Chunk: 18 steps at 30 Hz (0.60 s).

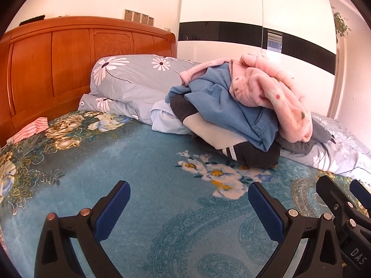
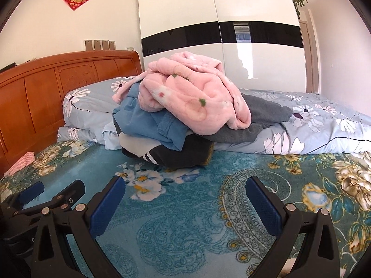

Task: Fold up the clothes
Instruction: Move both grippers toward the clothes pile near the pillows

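A home bedroom: bed (image 1: 139, 162), wooden headboard (image 1: 69, 64), wardrobe (image 2: 220, 46).

Pink spotted fleece (image 2: 185, 97), blue garment (image 2: 148, 125), teal floral bedspread (image 2: 185, 208), perhaps velvety

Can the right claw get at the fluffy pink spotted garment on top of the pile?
Probably yes: the right claw is open and empty, the fluffy pink spotted garment lies topmost, and only bare teal floral bedspread lies between.

Lowest garments (image 2: 185, 157) under pile
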Each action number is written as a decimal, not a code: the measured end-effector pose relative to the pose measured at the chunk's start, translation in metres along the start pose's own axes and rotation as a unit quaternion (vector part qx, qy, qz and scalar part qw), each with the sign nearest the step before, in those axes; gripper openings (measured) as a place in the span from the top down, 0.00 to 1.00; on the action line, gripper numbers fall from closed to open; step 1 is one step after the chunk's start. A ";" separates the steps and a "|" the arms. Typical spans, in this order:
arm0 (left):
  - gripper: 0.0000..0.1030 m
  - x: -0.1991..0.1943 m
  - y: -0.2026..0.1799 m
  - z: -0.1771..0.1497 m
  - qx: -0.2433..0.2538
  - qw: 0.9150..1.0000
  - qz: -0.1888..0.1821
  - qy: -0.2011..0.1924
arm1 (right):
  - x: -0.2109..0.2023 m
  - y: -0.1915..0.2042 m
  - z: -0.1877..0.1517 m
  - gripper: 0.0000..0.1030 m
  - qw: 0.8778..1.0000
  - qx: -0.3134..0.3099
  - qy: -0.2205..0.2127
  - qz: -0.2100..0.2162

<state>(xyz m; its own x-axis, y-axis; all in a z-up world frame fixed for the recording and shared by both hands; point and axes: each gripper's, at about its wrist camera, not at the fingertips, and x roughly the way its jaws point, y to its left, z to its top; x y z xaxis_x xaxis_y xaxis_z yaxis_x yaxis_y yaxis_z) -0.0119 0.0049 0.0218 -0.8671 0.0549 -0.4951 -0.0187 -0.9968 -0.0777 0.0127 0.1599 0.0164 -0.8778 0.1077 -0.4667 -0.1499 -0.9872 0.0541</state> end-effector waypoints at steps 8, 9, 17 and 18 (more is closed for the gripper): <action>0.00 -0.010 -0.005 0.018 -0.003 0.998 0.009 -0.055 | -0.031 -0.028 0.010 0.00 0.997 0.017 -0.057 0.049; 0.00 -0.011 -0.006 0.020 -0.003 0.998 0.010 -0.063 | -0.031 -0.028 0.012 0.00 0.997 0.019 -0.059 0.054; 0.00 -0.020 -0.012 0.033 -0.012 0.995 0.001 -0.098 | -0.030 -0.038 0.028 0.00 0.992 0.031 -0.092 0.082; 0.00 -0.021 -0.014 0.033 -0.008 0.995 0.003 -0.099 | -0.032 -0.040 0.029 0.00 0.991 0.029 -0.100 0.082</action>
<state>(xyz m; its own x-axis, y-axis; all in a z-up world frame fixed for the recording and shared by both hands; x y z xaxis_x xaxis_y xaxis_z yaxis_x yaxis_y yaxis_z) -0.0099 0.0160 0.0618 -0.9485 0.0350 -0.3149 -0.0067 -0.9959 -0.0906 0.0333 0.1994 0.0550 -0.9643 -0.0267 -0.2633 -0.0185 -0.9857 0.1675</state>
